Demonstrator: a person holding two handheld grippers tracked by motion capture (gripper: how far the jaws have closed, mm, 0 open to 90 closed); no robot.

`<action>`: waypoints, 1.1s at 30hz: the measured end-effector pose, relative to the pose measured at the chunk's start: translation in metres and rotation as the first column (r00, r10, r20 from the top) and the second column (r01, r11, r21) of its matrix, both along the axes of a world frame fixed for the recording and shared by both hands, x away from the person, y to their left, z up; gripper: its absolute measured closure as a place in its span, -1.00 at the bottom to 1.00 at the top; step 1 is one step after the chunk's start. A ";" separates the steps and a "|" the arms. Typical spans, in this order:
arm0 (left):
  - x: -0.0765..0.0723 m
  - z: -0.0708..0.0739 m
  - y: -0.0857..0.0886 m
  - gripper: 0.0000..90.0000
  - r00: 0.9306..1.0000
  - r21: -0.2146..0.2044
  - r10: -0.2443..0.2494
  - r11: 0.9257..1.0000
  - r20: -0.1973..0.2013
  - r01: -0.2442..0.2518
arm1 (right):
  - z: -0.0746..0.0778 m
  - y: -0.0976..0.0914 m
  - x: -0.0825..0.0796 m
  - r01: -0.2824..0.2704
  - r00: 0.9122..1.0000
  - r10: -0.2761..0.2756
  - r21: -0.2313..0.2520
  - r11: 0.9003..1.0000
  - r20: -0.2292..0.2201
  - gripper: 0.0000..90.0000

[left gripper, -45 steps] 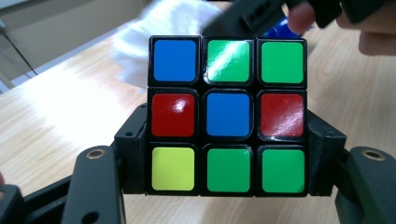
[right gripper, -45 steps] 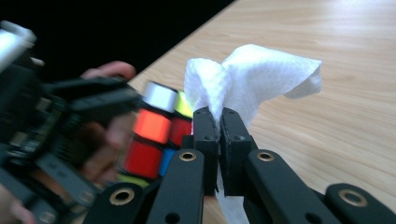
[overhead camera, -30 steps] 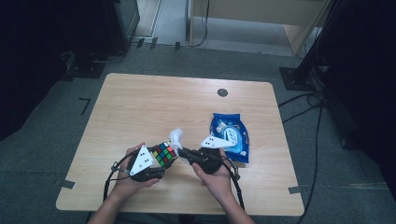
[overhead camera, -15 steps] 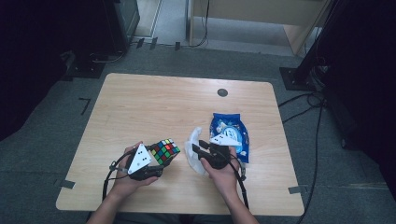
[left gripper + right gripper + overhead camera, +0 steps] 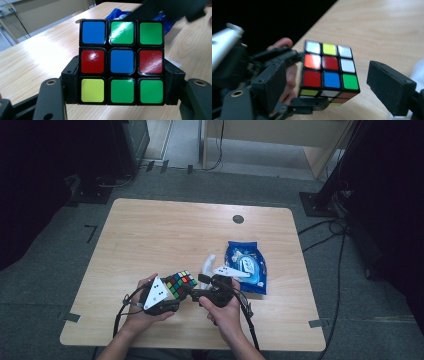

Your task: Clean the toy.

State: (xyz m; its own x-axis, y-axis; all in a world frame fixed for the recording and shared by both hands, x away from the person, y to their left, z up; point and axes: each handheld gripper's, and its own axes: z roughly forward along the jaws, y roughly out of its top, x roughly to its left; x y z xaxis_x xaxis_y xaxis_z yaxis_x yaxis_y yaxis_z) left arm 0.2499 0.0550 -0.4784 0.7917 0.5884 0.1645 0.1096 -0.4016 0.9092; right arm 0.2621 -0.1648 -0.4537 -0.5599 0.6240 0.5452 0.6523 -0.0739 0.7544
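My left gripper (image 5: 176, 290) is shut on a colour cube (image 5: 181, 281), held just above the table near its front edge. In the left gripper view the cube (image 5: 121, 61) sits between both pads (image 5: 71, 82), showing blue, green, red and yellow squares. My right gripper (image 5: 198, 288) points left at the cube from close by. Its jaws have just been opening. In the right gripper view the cube (image 5: 328, 70) lies between the spread pads (image 5: 390, 87), which stand apart from it. A crumpled white wipe (image 5: 207, 265) lies on the table beside the right hand.
A blue packet (image 5: 246, 265) lies on the wooden table (image 5: 165, 230) right of the wipe. A small dark round plug (image 5: 238, 219) sits near the far edge. Cables trail from both grippers over the front edge. Dark floor and equipment surround the table.
The right gripper swung right with the white wipe, left it on the table by the blue packet, and came back to the cube with its jaws apart. The left gripper and cube stayed put.
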 end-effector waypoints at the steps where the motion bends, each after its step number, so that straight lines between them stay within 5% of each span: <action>1: -0.001 0.000 -0.002 -0.25 1.000 -0.006 -0.002 1.000 0.003 0.002 | -0.003 0.002 0.001 0.003 1.000 -0.003 -0.007 1.000 -0.019 -0.63; 6: -0.003 0.000 -0.005 -0.25 1.000 -0.001 -0.010 1.000 0.004 0.010 | -0.011 0.002 0.001 0.004 0.997 -0.001 0.037 0.999 -0.074 -0.29; 15: 0.000 -0.003 -0.003 -0.31 0.998 -0.001 -0.045 0.999 -0.032 0.045 | -0.008 -0.007 0.003 0.040 0.995 -0.037 0.028 0.999 -0.096 -0.23; 18: 0.001 -0.004 0.000 -0.32 0.998 0.028 -0.060 0.998 -0.023 0.061 | -0.002 -0.019 0.006 0.067 0.994 -0.062 0.052 0.996 -0.091 -0.23; 21: 0.003 -0.008 0.000 -0.29 1.000 0.099 -0.023 0.995 0.008 0.022 | 0.005 -0.027 0.007 0.059 0.995 -0.054 0.058 0.997 -0.084 -0.23; 26: 0.002 -0.006 0.000 -0.29 0.999 0.104 -0.027 0.994 0.020 0.025 | 0.004 -0.018 0.005 0.002 0.996 0.000 0.017 1.000 -0.091 -0.23; 33: -0.005 -0.007 -0.007 -0.36 0.997 0.135 -0.041 0.990 0.060 0.032 | 0.002 -0.013 0.005 -0.004 0.997 0.004 -0.004 1.000 -0.078 -0.23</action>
